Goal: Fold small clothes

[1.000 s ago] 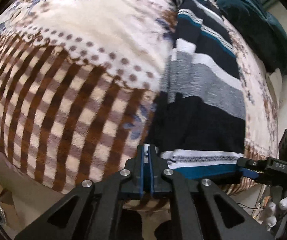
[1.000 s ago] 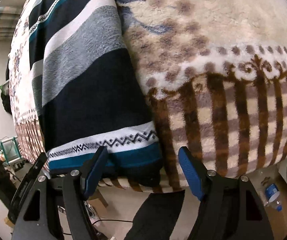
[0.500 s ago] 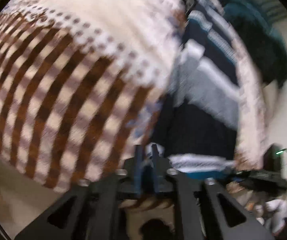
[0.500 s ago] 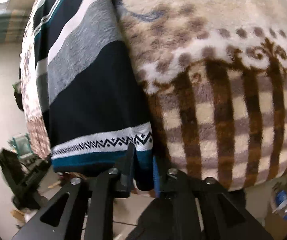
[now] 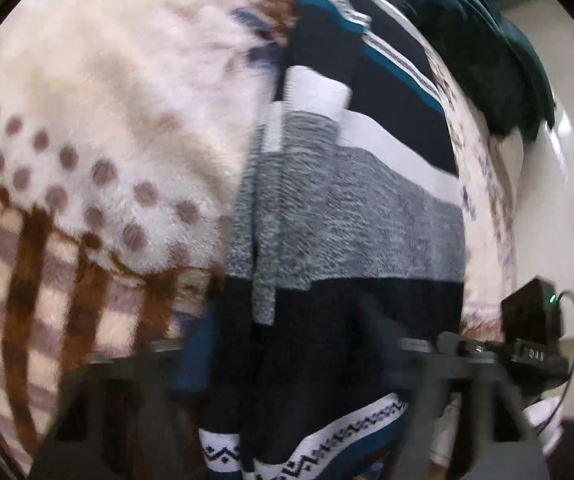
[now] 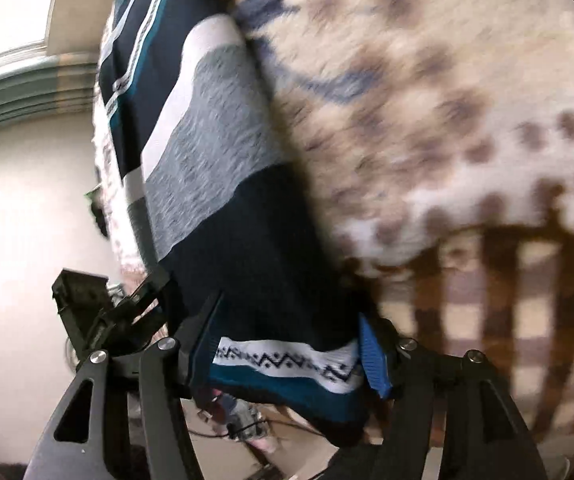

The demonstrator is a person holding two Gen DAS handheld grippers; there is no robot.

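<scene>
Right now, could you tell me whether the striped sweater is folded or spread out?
Partly folded: the striped sweater lies as a narrow strip on the blanket, a sleeve doubled over its front, hem hanging off the edge.

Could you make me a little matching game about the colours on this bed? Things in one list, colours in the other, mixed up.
Things:
1. sweater hem
2. sweater middle band
3. blanket border
4. cloth heap at the far end

Colours:
A. speckled grey
B. plain dark teal
C. white with a dark zigzag
D. brown and cream checks

Pairs: 1-C, 2-A, 3-D, 4-B
</scene>
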